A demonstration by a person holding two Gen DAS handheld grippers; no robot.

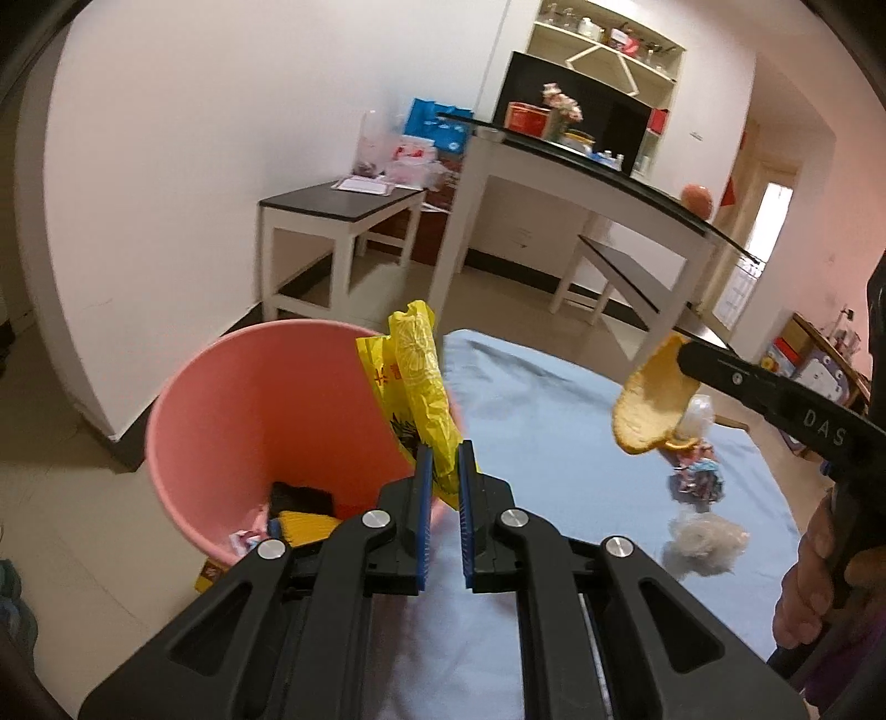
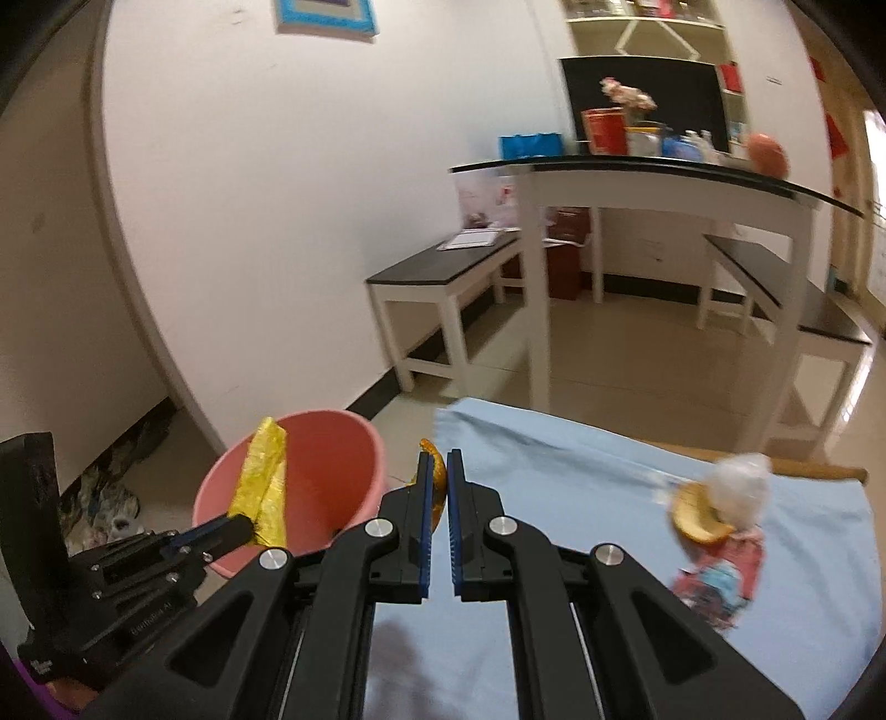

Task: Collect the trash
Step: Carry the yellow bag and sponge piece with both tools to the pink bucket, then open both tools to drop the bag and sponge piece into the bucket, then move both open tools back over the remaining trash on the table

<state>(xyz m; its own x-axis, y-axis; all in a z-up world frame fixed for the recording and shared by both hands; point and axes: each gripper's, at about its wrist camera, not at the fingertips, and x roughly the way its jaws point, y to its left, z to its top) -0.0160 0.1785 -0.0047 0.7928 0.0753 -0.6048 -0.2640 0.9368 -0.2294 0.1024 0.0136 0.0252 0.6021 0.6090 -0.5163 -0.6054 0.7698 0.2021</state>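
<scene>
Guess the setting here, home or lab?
Likely a home dining area: white dining table with matching benches, wall shelves of jars, flowers and household clutter on top.

A bucket [image 1: 260, 421] is standing on the floor just beside the left edge of the cloth-covered table [image 1: 531, 399]. Wrappers [image 1: 695, 482] and a crumpled tissue [image 1: 703, 540] are lying on the table to the right. Behind, a counter table [image 1: 581, 171] is standing with a bench [image 1: 338, 213] to its left.
</scene>
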